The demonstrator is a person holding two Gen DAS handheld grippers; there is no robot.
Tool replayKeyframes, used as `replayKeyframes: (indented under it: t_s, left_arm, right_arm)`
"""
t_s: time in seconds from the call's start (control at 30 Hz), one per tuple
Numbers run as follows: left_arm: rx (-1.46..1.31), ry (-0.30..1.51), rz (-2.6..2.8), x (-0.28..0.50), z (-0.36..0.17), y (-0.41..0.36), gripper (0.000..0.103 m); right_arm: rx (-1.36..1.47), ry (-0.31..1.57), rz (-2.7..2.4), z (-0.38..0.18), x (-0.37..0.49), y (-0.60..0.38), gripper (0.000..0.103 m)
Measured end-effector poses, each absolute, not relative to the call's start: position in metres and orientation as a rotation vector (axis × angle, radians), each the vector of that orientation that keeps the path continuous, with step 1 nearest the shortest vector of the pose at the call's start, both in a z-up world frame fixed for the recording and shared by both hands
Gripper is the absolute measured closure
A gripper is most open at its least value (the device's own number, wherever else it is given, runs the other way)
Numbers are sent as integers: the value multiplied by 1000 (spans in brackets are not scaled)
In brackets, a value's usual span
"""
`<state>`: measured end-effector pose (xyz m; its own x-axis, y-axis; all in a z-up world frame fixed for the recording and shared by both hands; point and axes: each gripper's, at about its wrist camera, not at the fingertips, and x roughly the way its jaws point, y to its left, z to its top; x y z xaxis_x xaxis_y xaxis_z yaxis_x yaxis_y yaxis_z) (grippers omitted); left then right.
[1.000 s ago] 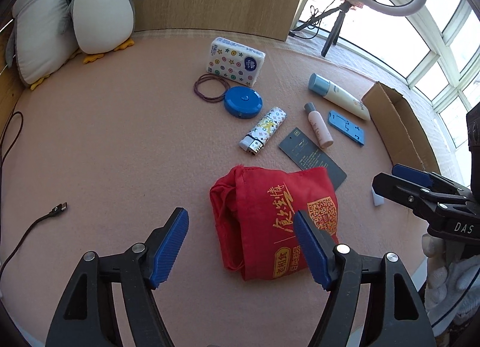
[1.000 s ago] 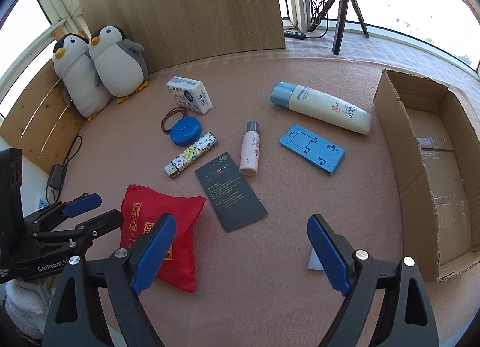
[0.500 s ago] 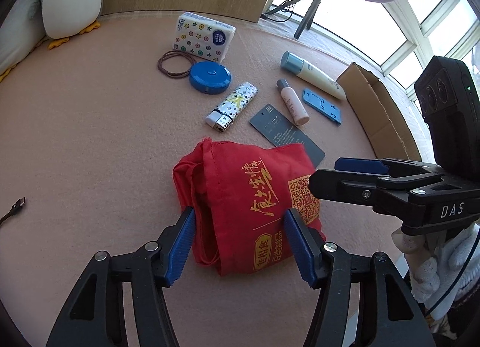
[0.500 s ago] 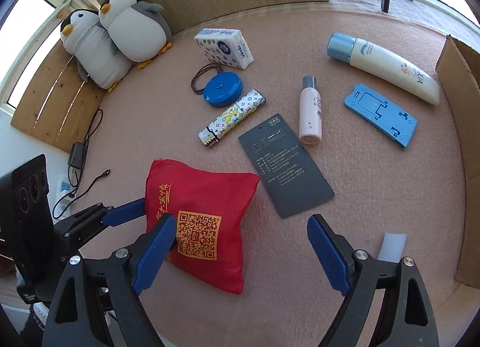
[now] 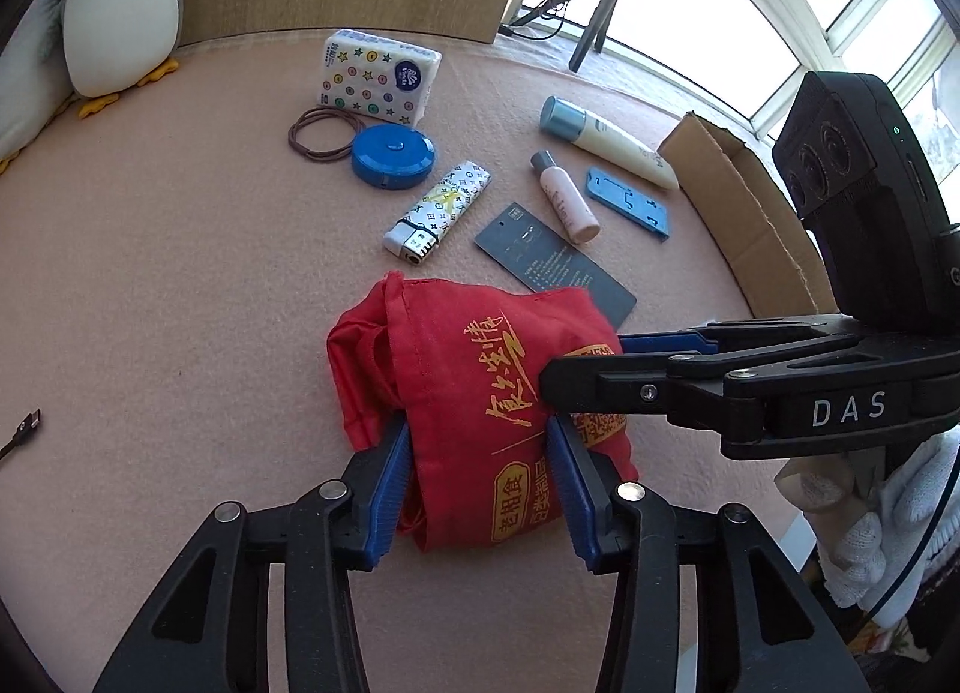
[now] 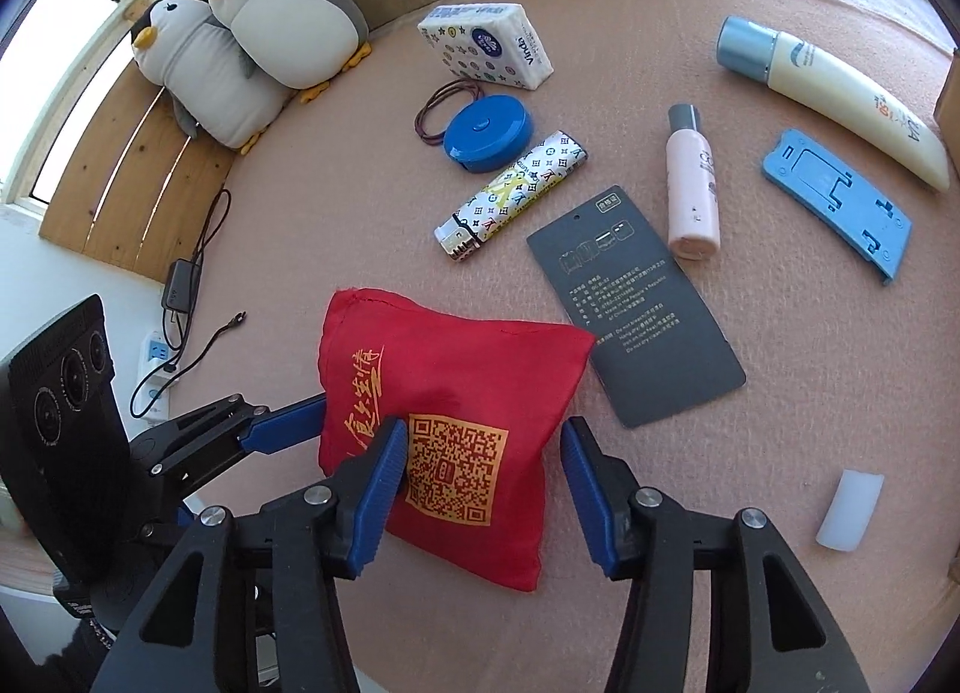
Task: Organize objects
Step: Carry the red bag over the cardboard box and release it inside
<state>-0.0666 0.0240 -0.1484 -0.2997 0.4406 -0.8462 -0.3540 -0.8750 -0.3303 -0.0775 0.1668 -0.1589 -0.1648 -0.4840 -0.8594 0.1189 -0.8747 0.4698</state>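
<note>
Pink felt-covered tabletop [image 6: 336,213] carries a red cloth bag [image 6: 456,411] at lower centre, a dark grey card [image 6: 636,321] beside it, and a round blue case [image 6: 487,134] above.

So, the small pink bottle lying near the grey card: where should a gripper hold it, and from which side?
Grip the pink bottle across its mid-body, from above, fingers on its long sides. It lies flat, round and narrow; the grey card crowds its base.

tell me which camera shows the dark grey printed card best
The right wrist view: the dark grey printed card lies almost whole, its print facing the camera. In the left wrist view the card looks smaller, and the red fabric bag covers its near corner.
</note>
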Motion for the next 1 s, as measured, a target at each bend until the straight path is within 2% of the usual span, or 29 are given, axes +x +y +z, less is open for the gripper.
replayKeyframes:
  t_s: [0.17, 0.3, 0.57, 1.0]
  left_arm:
    - [-1445, -15, 2221, -60, -147, 41, 55]
    - [-1451, -74, 2207, -60, -146, 40, 55]
    - [-1410, -65, 2182, -49, -136, 65, 55]
    - [-1228, -27, 2154, -56, -81, 142, 55]
  right_arm:
    - [1714, -405, -2079, -154, -80, 161, 60]
    - [1717, -393, -2090, -154, -79, 161, 60]
    - [1666, -344, -2174, -134, -71, 171, 60]
    - [1566, -387, -2351, -79, -50, 237, 60]
